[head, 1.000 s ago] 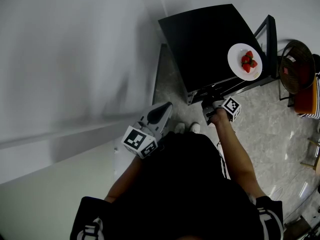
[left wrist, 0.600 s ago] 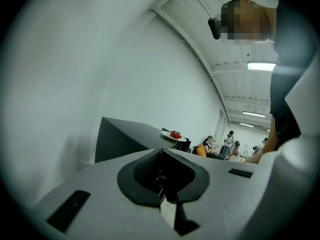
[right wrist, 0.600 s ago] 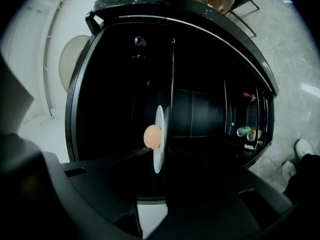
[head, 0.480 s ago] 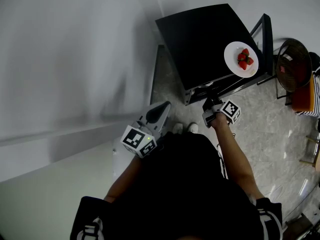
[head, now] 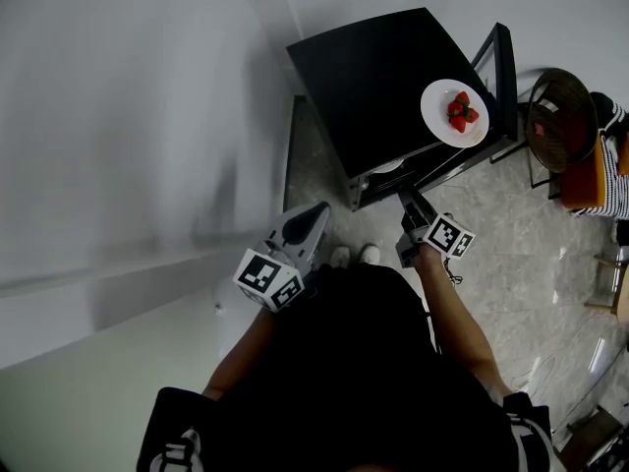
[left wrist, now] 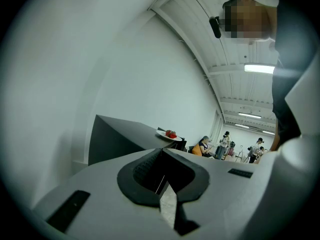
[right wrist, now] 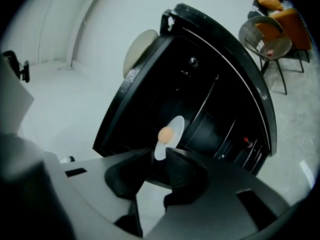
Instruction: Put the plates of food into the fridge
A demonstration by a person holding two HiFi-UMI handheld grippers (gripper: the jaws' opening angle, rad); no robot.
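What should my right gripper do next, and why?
Probably lift the right gripper toward the plate of strawberries on top of the fridge. Its jaws have just opened and grip nothing. The plate with the orange food already sits inside the fridge, while the strawberries are outside.

The left gripper's fingers (left wrist: 140, 166) are matt grey plastic with black, finely ribbed, rubbery pads. Beyond them the fridge (head: 383, 67) has a smooth black casing with a dull satin top, and the plate (head: 437, 116) on it looks like glossy white glazed ceramic. Below the fingers the floor (head: 511, 234) is polished, veined pale stone with bright reflections; the wall (head: 118, 116) to their left is smooth matt white
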